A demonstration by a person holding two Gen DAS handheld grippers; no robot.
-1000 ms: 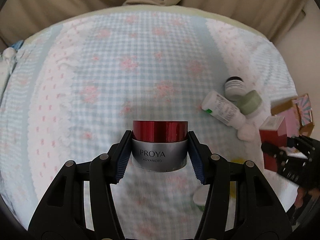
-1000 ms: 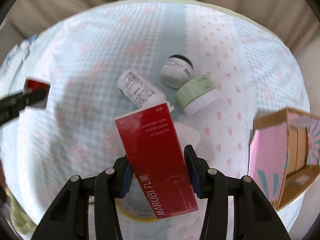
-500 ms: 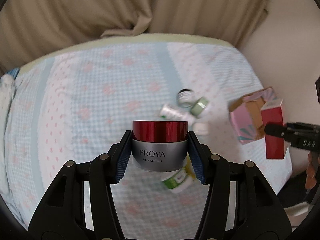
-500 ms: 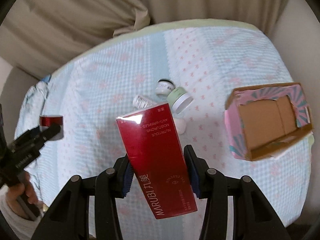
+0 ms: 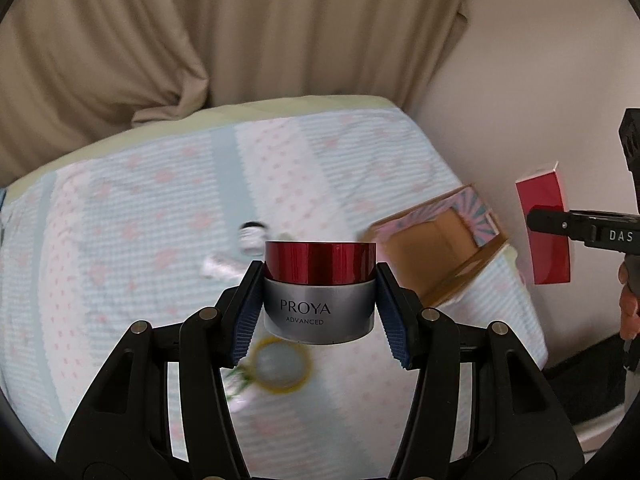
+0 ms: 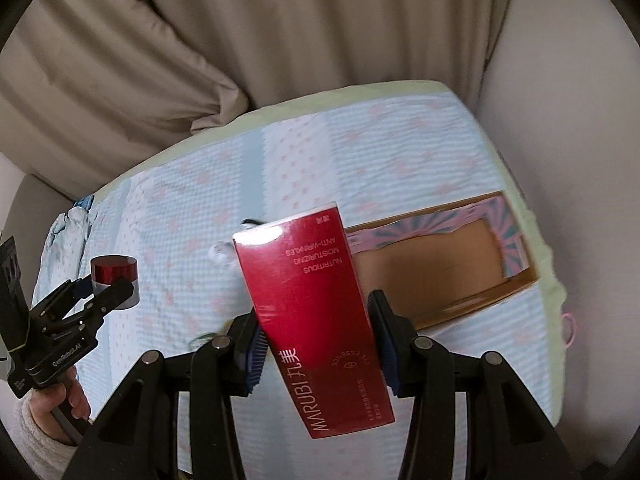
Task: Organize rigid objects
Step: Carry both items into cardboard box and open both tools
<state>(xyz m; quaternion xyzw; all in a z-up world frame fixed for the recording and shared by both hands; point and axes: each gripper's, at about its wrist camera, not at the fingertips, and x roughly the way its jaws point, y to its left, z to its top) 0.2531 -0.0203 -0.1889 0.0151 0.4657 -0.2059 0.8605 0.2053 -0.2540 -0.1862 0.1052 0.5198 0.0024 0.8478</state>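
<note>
My left gripper [image 5: 320, 312] is shut on a cream jar [image 5: 319, 292] with a red lid and a silver body, held high above the bed. My right gripper [image 6: 318, 340] is shut on a tall red carton [image 6: 310, 312], tilted between its blue pads. The left wrist view shows the red carton [image 5: 543, 232] at the far right in the other gripper. From the right wrist, the jar [image 6: 115, 276] appears at the left in the left gripper. An open pink cardboard box [image 6: 444, 268] lies on the bed's right side, its brown inside empty.
The bed [image 5: 160, 240] has a pale blue and pink patterned cover. Small jars and a white bottle [image 5: 224, 266] lie blurred near its middle; a round container [image 5: 280, 366] lies nearer. Beige curtains [image 5: 200, 40] hang behind. A wall [image 5: 520, 80] stands to the right.
Both grippers have risen well above the bed with their objects still held. The bed and loose items look smaller, and the pink box has come further into both views.
</note>
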